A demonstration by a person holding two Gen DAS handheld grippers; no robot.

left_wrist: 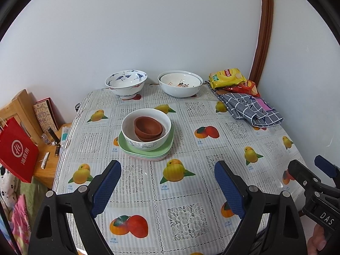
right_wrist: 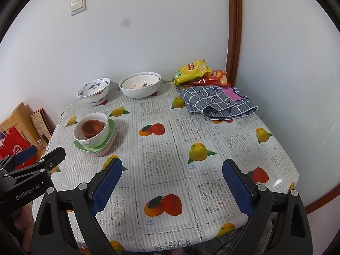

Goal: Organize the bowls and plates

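Your left tongs (left_wrist: 167,186) hang wide open, empty, over the desk (left_wrist: 191,191). Just ahead of them sits the white bowl (left_wrist: 146,136) holding brown bowls (left_wrist: 148,127), on stacked plates (left_wrist: 148,152). Your right tongs (right_wrist: 172,186) gape empty; that stack lies ahead-left.

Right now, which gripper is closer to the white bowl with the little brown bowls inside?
Left. The left gripper hangs open just in front of the white bowl; the right gripper, also open, sits farther off to its right.

Two snack bags (left_wrist: 228,77) lie behind a folded checked cloth (left_wrist: 250,108) on the fruit-print tablecloth (left_wrist: 191,191).
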